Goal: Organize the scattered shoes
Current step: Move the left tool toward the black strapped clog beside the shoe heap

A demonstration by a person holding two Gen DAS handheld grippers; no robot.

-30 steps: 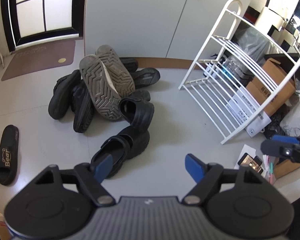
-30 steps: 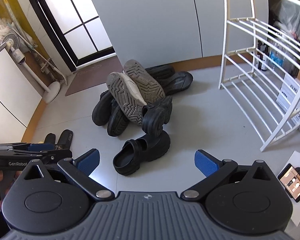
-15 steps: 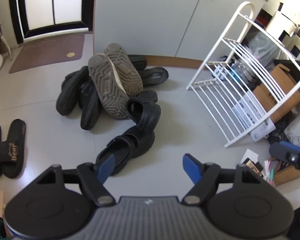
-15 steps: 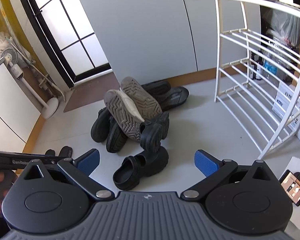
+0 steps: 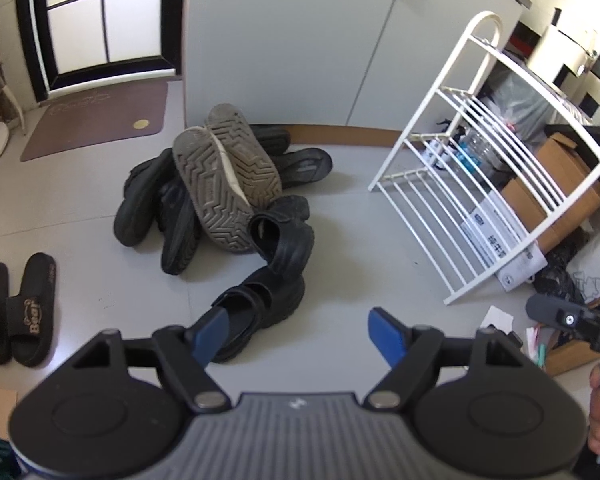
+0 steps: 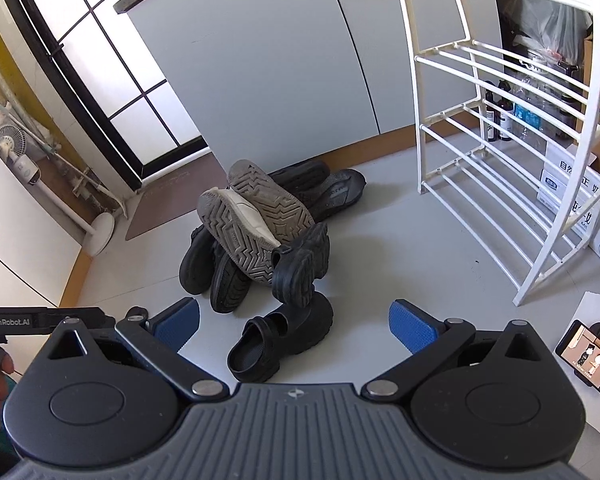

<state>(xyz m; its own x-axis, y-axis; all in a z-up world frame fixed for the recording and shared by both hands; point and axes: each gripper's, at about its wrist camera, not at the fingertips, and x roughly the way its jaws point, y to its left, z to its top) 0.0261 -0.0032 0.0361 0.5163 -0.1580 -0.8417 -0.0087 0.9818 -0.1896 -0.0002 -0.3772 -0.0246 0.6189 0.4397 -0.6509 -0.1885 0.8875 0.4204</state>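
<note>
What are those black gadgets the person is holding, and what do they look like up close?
Two matching handheld grippers. The left gripper and the right gripper each have a ribbed grey body, two round black discs, black linkage arms with silver pivot pins, and blue textured pads on the fingertips. Seen from the right wrist, the left one bears white "GenRobot.AI" lettering.

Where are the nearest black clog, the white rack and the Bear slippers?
Black clog (image 6: pixel 276 336), right wrist view, strap and opening.
White rack (image 5: pixel 432 208), left wrist view, bottom shelf bars.
Bear slippers (image 5: pixel 30 314), left wrist view, lettered strap.
</note>
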